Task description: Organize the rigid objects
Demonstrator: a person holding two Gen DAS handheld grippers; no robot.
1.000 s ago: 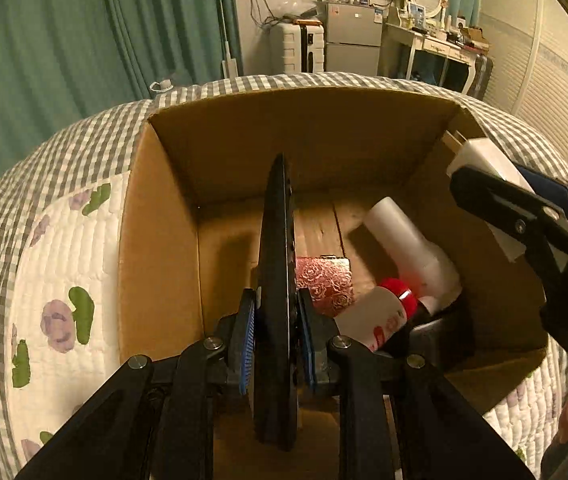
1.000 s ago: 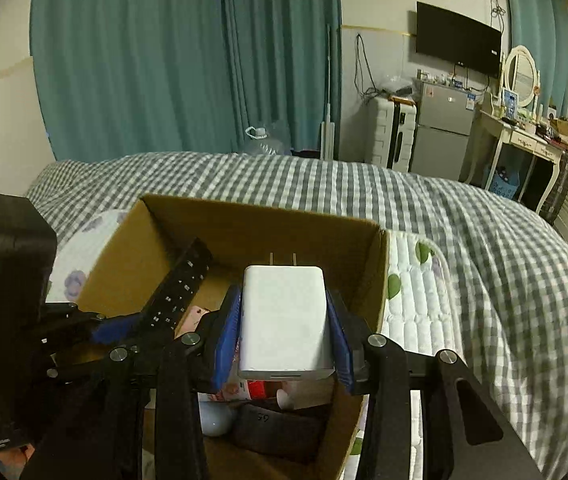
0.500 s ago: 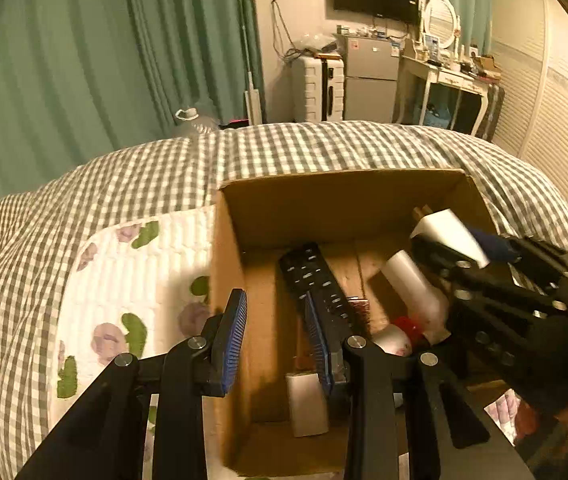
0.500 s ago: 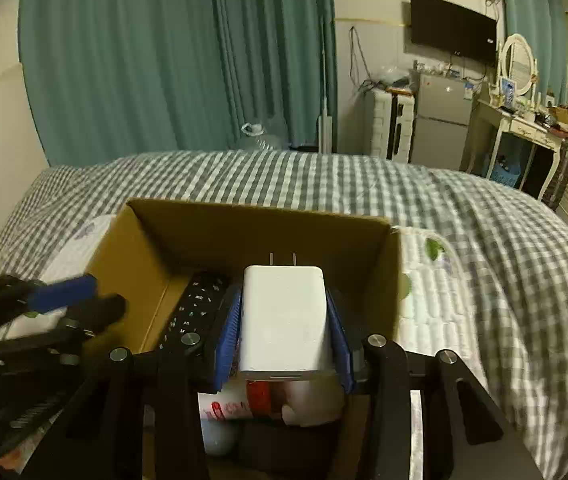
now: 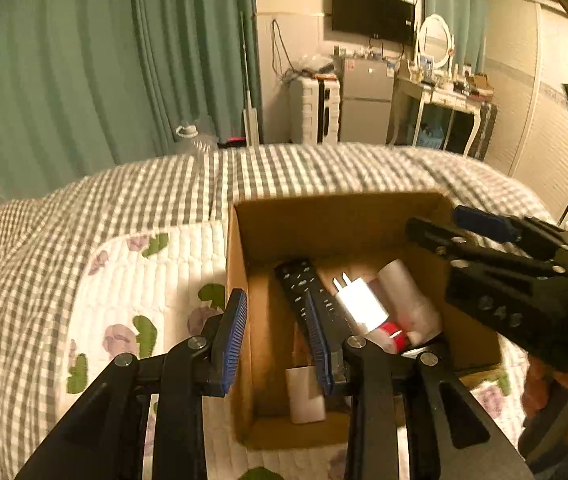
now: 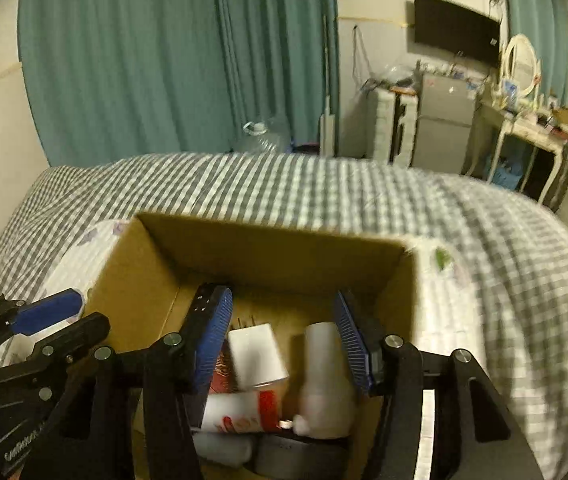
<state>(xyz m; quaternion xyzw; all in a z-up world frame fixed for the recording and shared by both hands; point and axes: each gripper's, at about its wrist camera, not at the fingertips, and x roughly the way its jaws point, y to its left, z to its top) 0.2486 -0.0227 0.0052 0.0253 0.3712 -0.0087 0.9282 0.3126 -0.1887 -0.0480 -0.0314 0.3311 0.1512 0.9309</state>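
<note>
An open cardboard box (image 5: pixel 239 272) (image 6: pixel 284 248) sits on the bed. Inside lie a black remote (image 5: pixel 298 280), a white plug charger (image 5: pixel 360 300) (image 6: pixel 255 352), a white bottle (image 5: pixel 404 292) (image 6: pixel 326 372), a white tube with a red band (image 6: pixel 243 412) and a small white box (image 5: pixel 306 394). My left gripper (image 5: pixel 277 336) is open and empty above the box's left wall. My right gripper (image 6: pixel 281 344) is open and empty just above the charger; it also shows in the left wrist view (image 5: pixel 480 232).
The bed has a grey checked cover (image 6: pixel 504 264) and a white floral quilt (image 5: pixel 131 288) under the box. Green curtains (image 5: pixel 123 60), a water jug (image 6: pixel 259 140), a small fridge (image 5: pixel 364 100) and a dressing table (image 5: pixel 444 104) stand beyond the bed.
My right gripper has opened and the white charger has dropped into the box. My left gripper, which released the remote earlier, has pulled back and up.
</note>
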